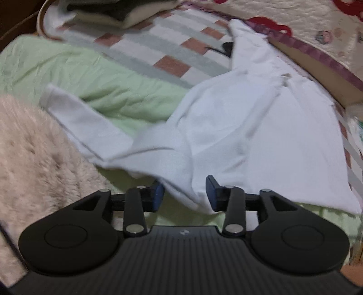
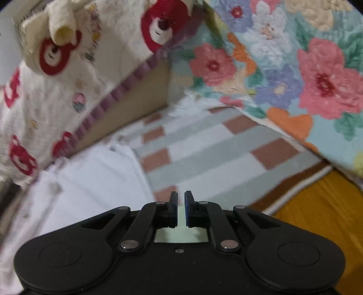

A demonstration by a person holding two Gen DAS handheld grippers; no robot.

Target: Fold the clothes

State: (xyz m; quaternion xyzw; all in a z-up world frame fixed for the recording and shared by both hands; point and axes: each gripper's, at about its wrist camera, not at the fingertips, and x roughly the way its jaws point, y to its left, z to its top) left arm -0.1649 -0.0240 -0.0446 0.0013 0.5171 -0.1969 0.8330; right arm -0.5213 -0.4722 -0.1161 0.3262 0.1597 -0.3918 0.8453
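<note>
A white long-sleeved garment (image 1: 226,127) lies spread on a pale green sheet (image 1: 90,74), one sleeve (image 1: 79,118) stretched out to the left. My left gripper (image 1: 185,192) stands open over its near edge. A raised fold of the white cloth sits between the blue pads, and neither pad presses on it. In the right wrist view the same garment (image 2: 90,177) shows at lower left. My right gripper (image 2: 180,204) hovers over a checked blanket (image 2: 204,147), its jaws nearly together with only a slim gap and nothing in it.
A fluffy beige blanket (image 1: 29,158) lies at the left. A bear-print quilt (image 2: 56,90) over a box edge borders the garment's far side. A floral quilt (image 2: 295,68) hangs at the right above wooden floor (image 2: 317,215). Folded items (image 1: 109,11) lie at the back.
</note>
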